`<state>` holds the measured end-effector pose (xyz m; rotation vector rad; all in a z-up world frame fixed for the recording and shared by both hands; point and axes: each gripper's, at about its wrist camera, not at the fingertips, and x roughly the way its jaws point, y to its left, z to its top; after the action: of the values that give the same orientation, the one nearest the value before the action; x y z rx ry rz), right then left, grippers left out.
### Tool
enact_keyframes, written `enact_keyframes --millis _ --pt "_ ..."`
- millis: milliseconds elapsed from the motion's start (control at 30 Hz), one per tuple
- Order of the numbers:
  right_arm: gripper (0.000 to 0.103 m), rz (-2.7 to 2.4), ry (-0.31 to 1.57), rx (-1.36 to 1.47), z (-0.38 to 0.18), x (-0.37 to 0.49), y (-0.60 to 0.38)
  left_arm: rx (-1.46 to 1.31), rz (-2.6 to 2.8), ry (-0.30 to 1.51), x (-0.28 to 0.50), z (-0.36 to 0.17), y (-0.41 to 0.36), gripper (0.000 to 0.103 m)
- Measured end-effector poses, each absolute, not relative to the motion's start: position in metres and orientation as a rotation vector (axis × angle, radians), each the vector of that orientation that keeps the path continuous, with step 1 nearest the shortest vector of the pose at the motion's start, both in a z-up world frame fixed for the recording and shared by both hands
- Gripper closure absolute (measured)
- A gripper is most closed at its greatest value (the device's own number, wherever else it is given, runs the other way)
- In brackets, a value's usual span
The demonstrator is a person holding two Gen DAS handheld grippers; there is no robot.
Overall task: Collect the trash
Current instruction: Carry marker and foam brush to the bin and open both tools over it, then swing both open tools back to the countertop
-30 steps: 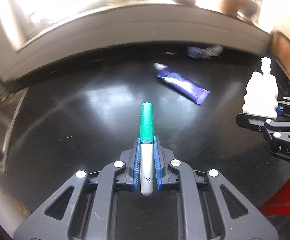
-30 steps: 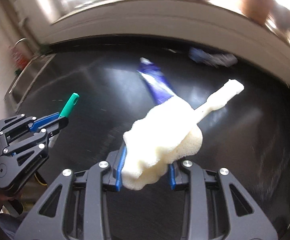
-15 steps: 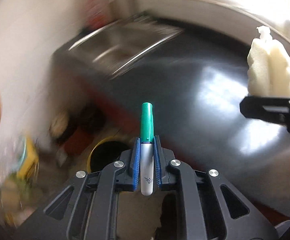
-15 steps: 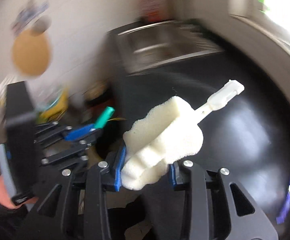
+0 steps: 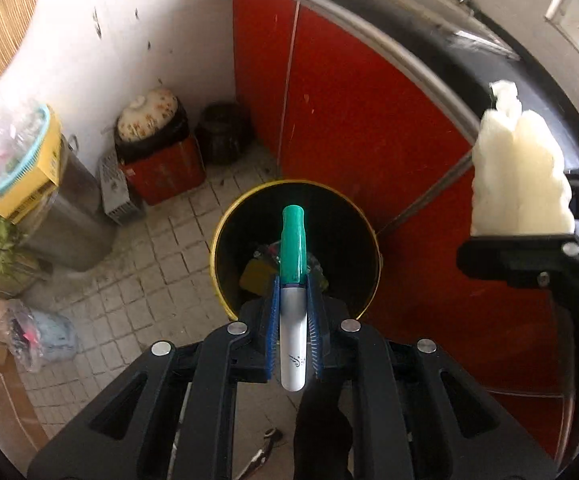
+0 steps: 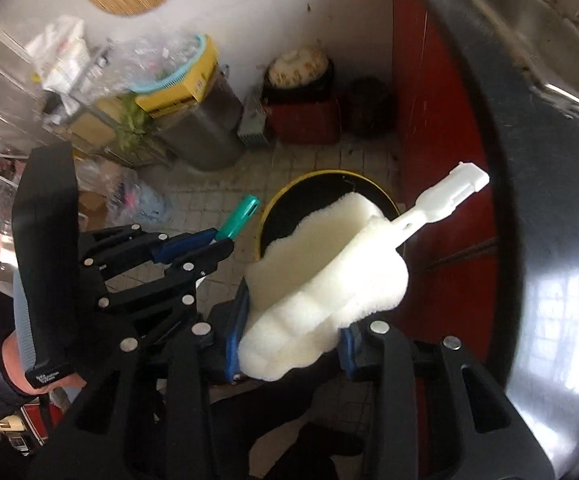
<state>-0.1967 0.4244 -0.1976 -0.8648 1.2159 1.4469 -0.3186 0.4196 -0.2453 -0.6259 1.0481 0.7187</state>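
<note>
Both grippers have swung off the black bench (image 6: 549, 280) to hang over the yellow-rimmed trash bin (image 5: 225, 236) on the floor. The left gripper (image 5: 294, 280) has its jaws clamped on the green-capped marker (image 5: 292, 248). The right gripper (image 6: 289, 320) grips the white sponge brush (image 6: 329, 276), its jaws having just been easing wider, so dropping looks next.

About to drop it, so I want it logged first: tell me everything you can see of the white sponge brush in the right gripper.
The sponge brush is a lumpy cream-white foam head on a flat white plastic handle with a notched end. It looks soft, clean and dry. The right gripper pinches the foam's lower end between its blue pads, handle slanting up and away. It hangs above the yellow-rimmed bin on the tiled floor, touching nothing but the gripper.
</note>
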Motion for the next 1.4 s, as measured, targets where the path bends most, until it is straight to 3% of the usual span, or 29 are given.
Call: enact_keyframes --millis 333,367,433,467,500,800,1000,1200,1400 --pt "0.058 1.467 1.274 -0.929 -0.22 -0.187 0.465 -0.722 0.697 1.04 -0.311 -0.279 0.447 0.09" --pt "0.052 1.471 1.279 -0.939 -0.22 -0.186 0.466 -0.734 0.701 1.04 -0.312 -0.282 0.448 0.085" --pt "0.041 1.471 1.278 -0.959 -0.223 -0.185 0.468 -0.758 0.709 1.039 -0.315 -0.287 0.451 0.058" --pt "0.031 1.467 1.284 -0.964 -0.225 -0.183 0.469 -0.771 0.726 1.022 -0.318 -0.288 0.453 0.036" --pt "0.029 1.466 1.29 -0.964 -0.227 -0.182 0.469 -0.777 0.739 1.009 -0.321 -0.288 0.454 0.032" --pt "0.029 1.461 1.289 -0.943 -0.222 -0.179 0.461 -0.763 0.742 1.024 -0.321 -0.283 0.445 0.031" --pt "0.029 1.426 1.242 -0.755 -0.162 -0.153 0.418 -0.62 0.729 1.05 -0.298 -0.247 0.421 0.023" --pt "0.027 1.176 1.111 -0.492 -0.08 -0.074 0.274 -0.457 0.658 1.099 -0.237 -0.181 0.368 0.02" --pt "0.024 0.802 1.043 -0.323 -0.045 -0.011 0.09 -0.319 0.41 1.05 -0.144 -0.115 0.272 0.017"
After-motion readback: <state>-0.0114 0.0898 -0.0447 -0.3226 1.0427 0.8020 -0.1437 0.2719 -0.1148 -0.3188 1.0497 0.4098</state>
